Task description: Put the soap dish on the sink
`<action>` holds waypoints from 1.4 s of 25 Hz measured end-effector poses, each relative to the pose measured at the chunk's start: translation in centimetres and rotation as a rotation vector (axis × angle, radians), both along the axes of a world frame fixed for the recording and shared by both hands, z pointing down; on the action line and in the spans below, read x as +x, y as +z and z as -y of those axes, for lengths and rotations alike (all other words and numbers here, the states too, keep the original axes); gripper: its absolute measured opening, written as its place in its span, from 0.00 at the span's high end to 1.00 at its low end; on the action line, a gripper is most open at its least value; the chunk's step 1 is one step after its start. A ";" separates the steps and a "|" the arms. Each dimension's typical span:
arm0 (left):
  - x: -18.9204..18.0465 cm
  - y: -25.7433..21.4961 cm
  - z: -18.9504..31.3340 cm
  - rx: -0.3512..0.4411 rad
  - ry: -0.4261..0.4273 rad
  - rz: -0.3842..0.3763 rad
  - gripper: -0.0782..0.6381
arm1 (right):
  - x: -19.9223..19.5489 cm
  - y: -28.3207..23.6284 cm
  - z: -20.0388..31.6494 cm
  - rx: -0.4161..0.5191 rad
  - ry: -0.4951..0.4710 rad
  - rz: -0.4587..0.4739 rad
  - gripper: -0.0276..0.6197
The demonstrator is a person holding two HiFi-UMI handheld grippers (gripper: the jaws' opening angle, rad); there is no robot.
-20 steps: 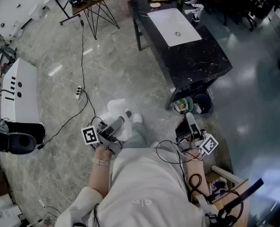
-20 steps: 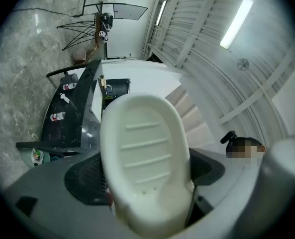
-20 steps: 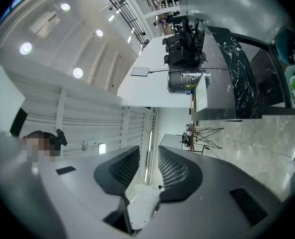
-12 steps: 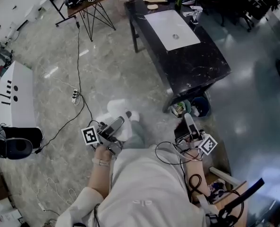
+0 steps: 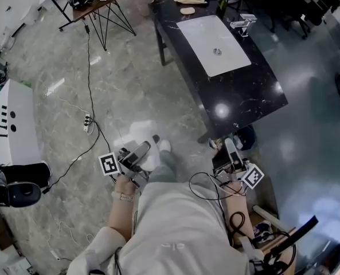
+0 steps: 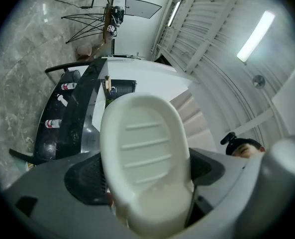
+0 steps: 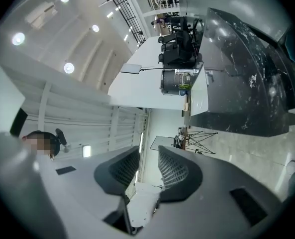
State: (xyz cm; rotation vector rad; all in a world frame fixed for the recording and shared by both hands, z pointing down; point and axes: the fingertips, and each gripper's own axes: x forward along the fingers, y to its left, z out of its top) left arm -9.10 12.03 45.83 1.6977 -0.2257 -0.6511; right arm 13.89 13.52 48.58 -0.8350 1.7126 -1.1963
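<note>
Here's the soap dish (image 6: 142,143), and the left gripper view is right up against it: a white oval tray with a raised rim and four shallow ribs across its floor, glossy and plain. It stands on end, filling the middle of that view, with its lower end down in the throat of the left claw (image 6: 146,176). That claw is spread wide, a dark meshed pad against each long side of the dish, so the dish is clamped across its width.

Over to the right claw (image 7: 147,158): the two meshed pads stand only a narrow slit apart, and the room shows through that slit with nothing gripped there.

From the head view the person holds both claws low in the frame, close to the body. The white rectangular sink (image 5: 214,36) sits sunk into the black marbled surface (image 5: 250,90) at upper right, a faucet (image 5: 244,23) on its far side. The dish is well apart from that sink, out over the grey stone floor (image 5: 141,85).
</note>
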 end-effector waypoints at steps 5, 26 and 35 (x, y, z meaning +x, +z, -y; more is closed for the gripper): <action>-1.2 0.5 7.6 -0.019 0.038 0.005 0.22 | -1.7 0.0 7.6 -0.017 0.014 -0.017 0.76; 0.0 2.7 26.1 -0.118 0.233 -0.039 0.22 | -5.4 0.2 23.2 -0.071 0.116 -0.078 0.76; 5.2 4.1 27.4 -0.097 0.258 0.044 0.22 | -3.0 -0.5 24.2 -0.063 0.093 -0.118 0.76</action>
